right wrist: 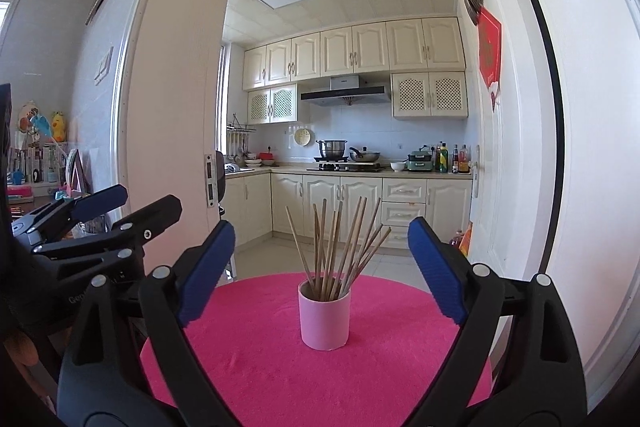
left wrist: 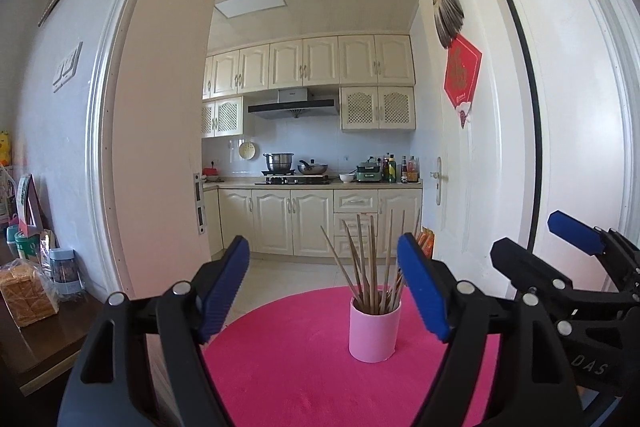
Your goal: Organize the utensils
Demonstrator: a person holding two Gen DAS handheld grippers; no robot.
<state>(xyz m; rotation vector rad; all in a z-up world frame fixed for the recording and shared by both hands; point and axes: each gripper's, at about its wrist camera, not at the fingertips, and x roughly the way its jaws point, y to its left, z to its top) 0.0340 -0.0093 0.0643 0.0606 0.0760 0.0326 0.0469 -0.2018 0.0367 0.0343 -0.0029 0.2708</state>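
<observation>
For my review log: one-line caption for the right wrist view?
Open right gripper faces a pink cup of chopsticks on a pink round table.

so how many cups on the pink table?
1. A pale pink cylindrical cup stands upright mid-table on the round pink tabletop, holding the wooden chopsticks. Near edge hidden behind the grippers.

Pink cup (right wrist: 324,319), brown chopsticks (right wrist: 340,247), magenta cloth (right wrist: 280,367), blue-padded tools.

Chopsticks (right wrist: 340,247) standing in a cup (right wrist: 324,319) on the counter (right wrist: 248,367). Left tongs (left wrist: 324,287) and right tongs (right wrist: 320,275) side by side before the cup. Kitchen behind.
</observation>
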